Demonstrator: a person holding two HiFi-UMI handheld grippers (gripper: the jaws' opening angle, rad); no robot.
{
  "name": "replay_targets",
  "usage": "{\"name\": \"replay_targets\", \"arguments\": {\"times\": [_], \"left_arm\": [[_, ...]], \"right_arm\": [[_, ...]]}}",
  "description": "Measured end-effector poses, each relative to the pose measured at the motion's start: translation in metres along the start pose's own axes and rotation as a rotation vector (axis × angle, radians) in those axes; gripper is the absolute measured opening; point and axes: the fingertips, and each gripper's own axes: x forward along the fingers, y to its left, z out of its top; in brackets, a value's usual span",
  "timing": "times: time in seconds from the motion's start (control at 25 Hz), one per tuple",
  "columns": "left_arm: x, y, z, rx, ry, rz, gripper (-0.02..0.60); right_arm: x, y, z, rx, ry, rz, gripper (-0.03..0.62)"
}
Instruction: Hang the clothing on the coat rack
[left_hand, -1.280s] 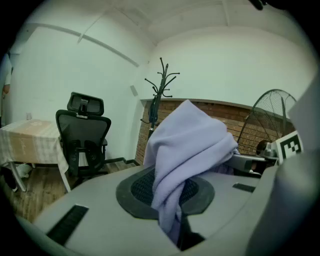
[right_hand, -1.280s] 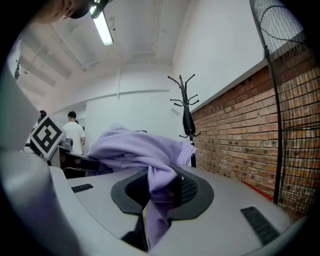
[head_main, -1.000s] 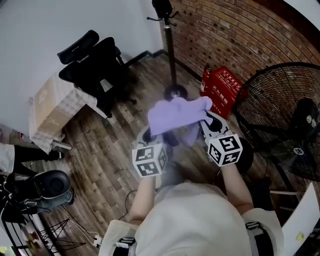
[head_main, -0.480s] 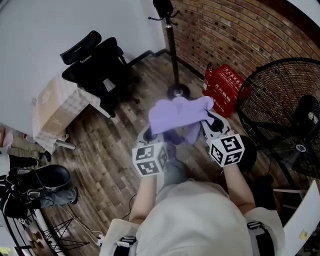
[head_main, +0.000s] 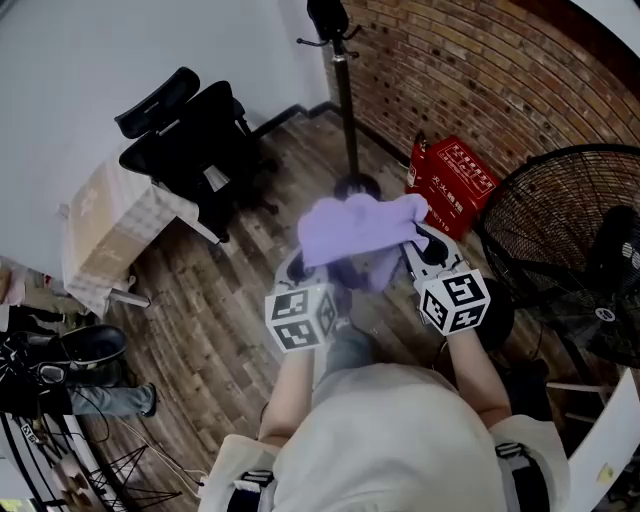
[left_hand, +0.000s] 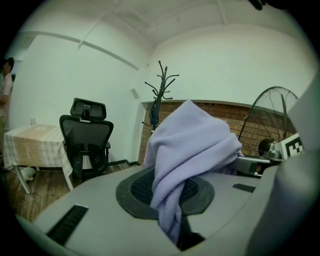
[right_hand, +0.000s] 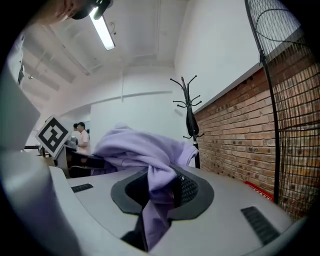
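The left tool (head_main: 296, 268) and the right tool (head_main: 425, 245) are each closed on an edge of the purple clothing (head_main: 355, 225), which hangs between them. Beyond, the wooden floor (head_main: 290, 195) lies open up to the coat rack (head_main: 345, 90).

Plain pale lilac clothing (head_main: 358, 228). Light grey left gripper (head_main: 300, 268) and right gripper (head_main: 425, 250), dark grey round pads on jaws. White marker cubes (head_main: 300, 320), black square patterns. Black coat rack (head_main: 345, 95). Red-brown brick wall (head_main: 480, 70), pale mortar lines. Plain white wall (head_main: 90, 60). Dark brown plank floor (head_main: 215, 330), streaky grain. Black office chair (head_main: 195, 140). Beige-and-white checked cloth (head_main: 100, 225) over tabletop. Red box (head_main: 450, 185), white print. Black wire-grille fan (head_main: 560, 240). Off-white top (head_main: 390, 440) on person.
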Motion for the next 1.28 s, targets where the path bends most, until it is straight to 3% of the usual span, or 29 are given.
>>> {"name": "replay_targets", "arguments": {"times": [0.68,1.28], "left_arm": [[0.088,0.062,0.06,0.017,-0.018,-0.028,0.043],[0.165,0.128,0.103,0.043,-0.02,-0.087,0.043]], "right_arm": [[0.117,-0.018,0.031,-0.023,-0.019,-0.006,0.069],[0.218,-0.024,0.05,-0.042,-0.035,-0.065,0.07]]}}
